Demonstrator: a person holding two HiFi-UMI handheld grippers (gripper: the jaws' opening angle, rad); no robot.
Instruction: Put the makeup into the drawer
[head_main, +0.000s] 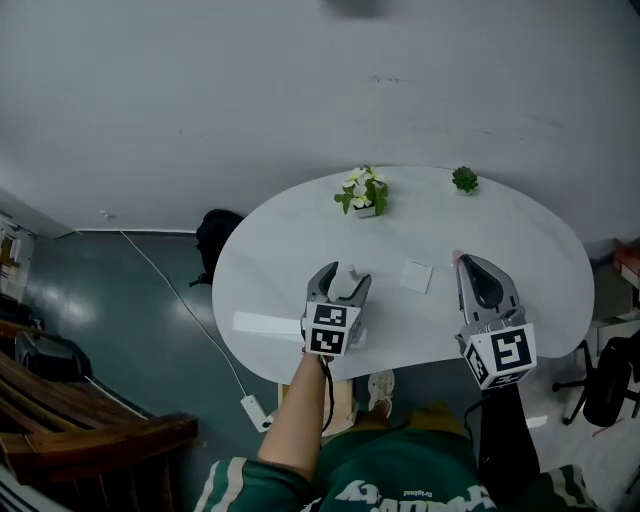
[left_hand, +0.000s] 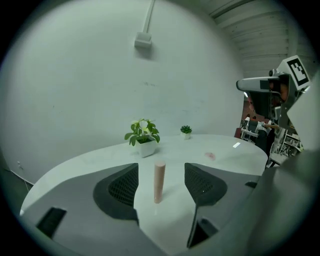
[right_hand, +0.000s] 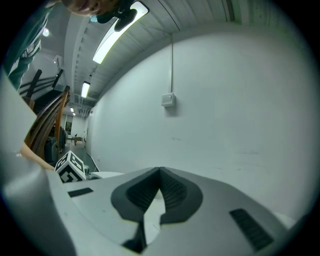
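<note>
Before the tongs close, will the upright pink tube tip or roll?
Probably tips easily: the pink tube is tall, slim, standing on a narrow end. Once down, its round body would likely roll on the smooth table.

Left claw (left_hand: 160, 175) jaws apart, tilted down; right claw (right_hand: 160, 176) jaws together, near level.

My head camera looks steeply down on the white table (head_main: 290, 240) from its near edge. The left gripper view sits low and close over the tabletop, facing the far wall (left_hand: 90, 80) and the flowering plant (left_hand: 143, 134), also in my head view. The right gripper view faces that wall nearly level.
</note>
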